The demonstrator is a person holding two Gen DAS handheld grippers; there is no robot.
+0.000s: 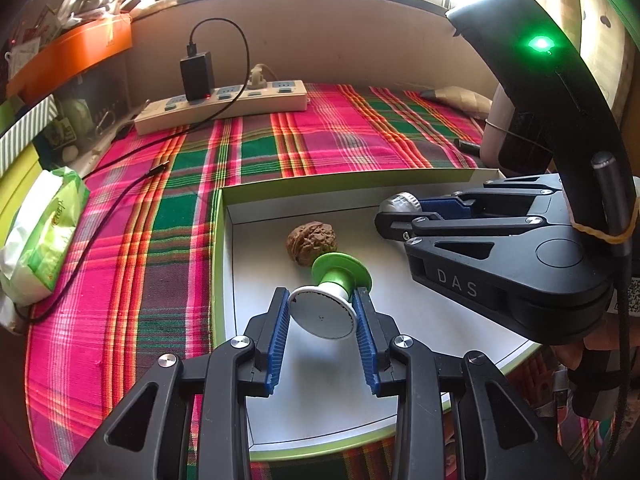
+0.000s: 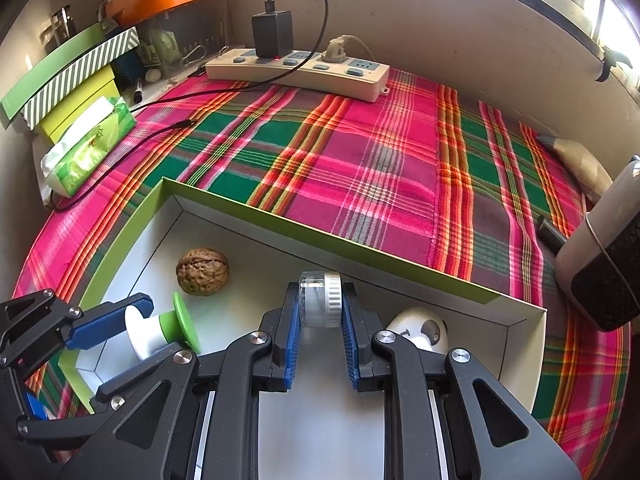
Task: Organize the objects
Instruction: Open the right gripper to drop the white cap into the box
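A shallow green-rimmed white box (image 1: 224, 216) (image 2: 280, 222) lies on the plaid cloth. Inside it rests a brown walnut (image 1: 311, 242) (image 2: 203, 271). My left gripper (image 1: 323, 312) is shut on a green-and-white spool (image 1: 334, 292), held over the box floor; it also shows in the right wrist view (image 2: 160, 330). My right gripper (image 2: 320, 312) is shut on a small clear jar with a white lid (image 2: 320, 298), over the box; the jar also shows in the left wrist view (image 1: 400, 202). A white rounded object (image 2: 420, 328) lies in the box just right of the right gripper.
A power strip (image 2: 300, 70) with a black charger and cable sits at the back. A green tissue pack (image 1: 44, 236) (image 2: 88, 146) lies at the left. Stacked boxes stand at the far left. A grey-and-black appliance (image 2: 600, 256) stands at the right edge.
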